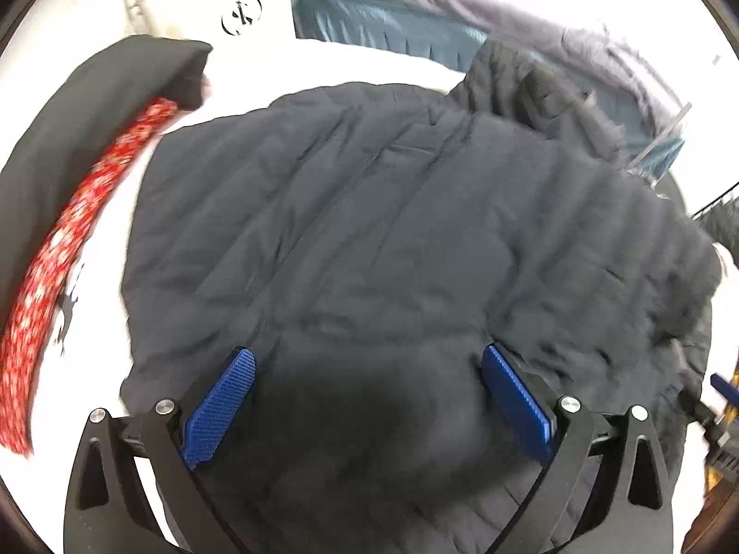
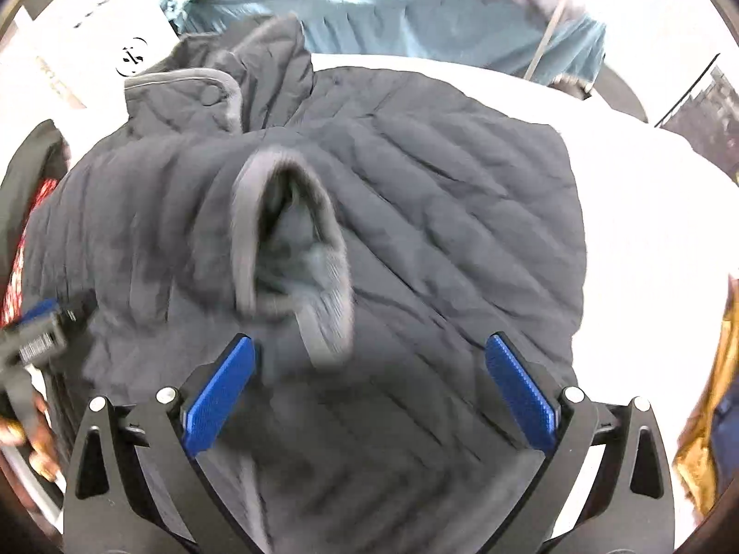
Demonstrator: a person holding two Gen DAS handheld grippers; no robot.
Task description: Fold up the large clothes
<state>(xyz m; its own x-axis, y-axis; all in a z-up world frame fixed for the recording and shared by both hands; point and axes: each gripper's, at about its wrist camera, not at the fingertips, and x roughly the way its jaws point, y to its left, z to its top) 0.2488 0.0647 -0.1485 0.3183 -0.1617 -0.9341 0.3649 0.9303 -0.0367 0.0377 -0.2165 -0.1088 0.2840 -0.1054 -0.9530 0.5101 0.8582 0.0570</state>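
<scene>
While it lies spread over the white table (image 1: 258, 74), the dark quilted jacket (image 1: 369, 231) fills most of both views, its collar (image 2: 184, 87) bunched at the far edge & one sleeve cuff (image 2: 291, 249) flopped open on top. Left gripper (image 1: 368, 408) hangs just above the near hem, jaws wide apart, nothing between them. Right gripper (image 2: 369, 397) likewise spread wide, empty, w/ the cuff just ahead of it. Black garment (image 1: 78, 124) w/ red patterned lining (image 1: 60, 254) sits beside the jacket; teal fabric (image 2: 415, 23) beyond
</scene>
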